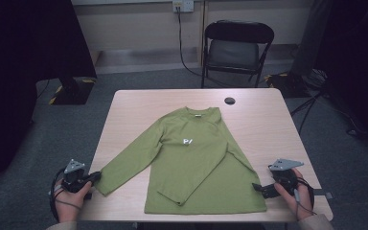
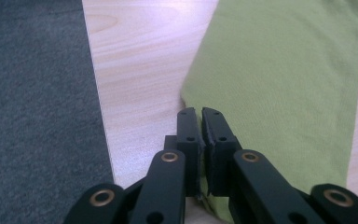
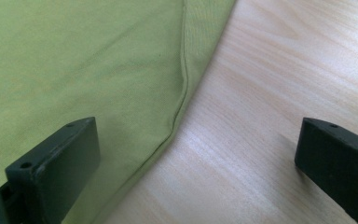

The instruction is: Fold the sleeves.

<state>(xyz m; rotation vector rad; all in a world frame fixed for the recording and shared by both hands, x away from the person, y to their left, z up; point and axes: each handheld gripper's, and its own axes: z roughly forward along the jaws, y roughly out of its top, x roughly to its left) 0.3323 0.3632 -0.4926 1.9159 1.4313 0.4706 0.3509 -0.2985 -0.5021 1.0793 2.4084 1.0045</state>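
Green long-sleeved shirt (image 1: 196, 163) on table (image 1: 268, 120): left hand-held gripper (image 2: 200, 112) clenched on sleeve cuff (image 2: 214, 200); right hand-held gripper (image 3: 191, 154) released at hem. Next, likely fold the sleeve inward.

The green long-sleeved shirt (image 1: 191, 158) bears a small white print on its chest (image 1: 188, 141); in the high view it looks like two or three characters, perhaps a "P" followed by a slash, but it is too small to read with confidence. A pale neck label (image 1: 198, 115) sits inside the collar, its wording illegible.
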